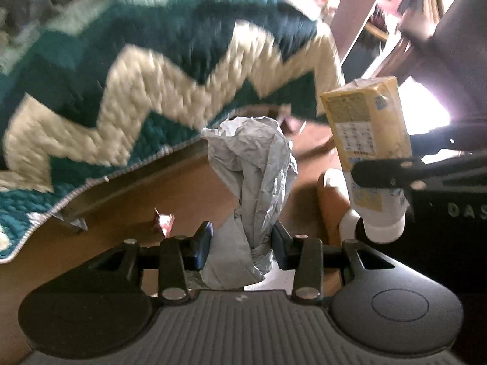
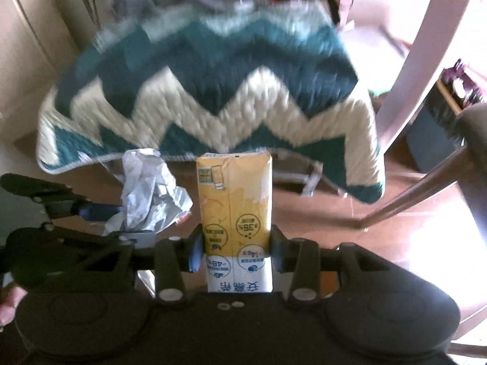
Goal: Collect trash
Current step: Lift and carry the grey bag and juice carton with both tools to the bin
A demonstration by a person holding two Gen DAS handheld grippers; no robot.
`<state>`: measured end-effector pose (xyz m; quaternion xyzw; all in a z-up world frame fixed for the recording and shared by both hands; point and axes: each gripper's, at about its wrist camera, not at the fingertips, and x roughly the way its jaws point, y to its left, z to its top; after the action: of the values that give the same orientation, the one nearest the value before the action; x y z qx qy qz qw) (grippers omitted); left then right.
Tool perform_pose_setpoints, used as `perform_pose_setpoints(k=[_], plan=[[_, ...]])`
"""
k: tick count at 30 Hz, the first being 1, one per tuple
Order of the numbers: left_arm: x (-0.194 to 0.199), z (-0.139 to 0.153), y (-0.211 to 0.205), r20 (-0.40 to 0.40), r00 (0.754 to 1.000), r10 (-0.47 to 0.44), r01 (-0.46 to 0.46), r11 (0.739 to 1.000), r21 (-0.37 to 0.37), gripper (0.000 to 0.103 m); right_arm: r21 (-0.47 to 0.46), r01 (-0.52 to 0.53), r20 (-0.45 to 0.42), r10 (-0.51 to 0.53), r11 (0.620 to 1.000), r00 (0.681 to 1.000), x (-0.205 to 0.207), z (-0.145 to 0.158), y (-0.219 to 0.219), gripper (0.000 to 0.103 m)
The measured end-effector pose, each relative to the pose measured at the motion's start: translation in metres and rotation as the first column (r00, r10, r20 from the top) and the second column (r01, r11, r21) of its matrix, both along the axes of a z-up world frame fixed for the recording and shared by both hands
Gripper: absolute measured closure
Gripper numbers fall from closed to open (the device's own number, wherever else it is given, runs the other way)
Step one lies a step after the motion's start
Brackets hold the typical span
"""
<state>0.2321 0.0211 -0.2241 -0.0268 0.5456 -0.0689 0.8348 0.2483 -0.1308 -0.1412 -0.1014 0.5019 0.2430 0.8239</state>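
Note:
A crumpled grey-white sheet of paper [image 1: 255, 182] stands up between the blue pads of my left gripper [image 1: 242, 245], which is shut on its lower end. A yellow and white drink carton [image 2: 236, 213] is clamped between the pads of my right gripper [image 2: 236, 251], upside down by its print. The left wrist view shows that carton [image 1: 366, 127] at the right, held by the dark right gripper [image 1: 383, 176]. From the right wrist view, the paper [image 2: 152, 191] and the left gripper [image 2: 100, 213] appear at the left. A small red and white wrapper [image 1: 164, 222] lies on the floor.
A teal and cream zigzag quilt [image 2: 213, 91] hangs over a bed or couch ahead, above a brown floor [image 1: 137, 200]. A dark chair leg [image 2: 411, 194] slants at the right. A pale wall panel [image 1: 353, 18] and bright window light are at the right.

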Motion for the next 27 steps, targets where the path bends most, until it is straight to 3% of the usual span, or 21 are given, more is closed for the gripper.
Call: perform_pose_setpoints(k=[8, 14, 23, 27], plan=[[-0.024, 0.102, -0.026, 0.156, 0.988, 0.015, -0.016, 1.0, 0.009, 0.063, 0.069, -0.013, 0.151, 0.003, 0.998, 0.989, -0.039, 0.094, -0.038, 0.062], [-0.036, 0.171, -0.059, 0.278, 0.96, -0.017, 0.013, 1.0, 0.015, 0.063, 0.107, -0.004, 0.283, -0.027, 0.994, 0.959, -0.057, 0.159, -0.077, 0.062], [-0.026, 0.269, -0.123, 0.452, 0.888, -0.087, 0.097, 0.995, 0.001, 0.063, 0.162, 0.04, 0.433, -0.108, 0.986, 0.895, -0.072, 0.233, -0.138, 0.062], [-0.014, 0.304, -0.156, 0.517, 0.848, -0.119, 0.132, 0.991, 0.011, 0.063, 0.174, 0.082, 0.499, -0.159, 0.981, 0.852, -0.065, 0.263, -0.167, 0.062]])
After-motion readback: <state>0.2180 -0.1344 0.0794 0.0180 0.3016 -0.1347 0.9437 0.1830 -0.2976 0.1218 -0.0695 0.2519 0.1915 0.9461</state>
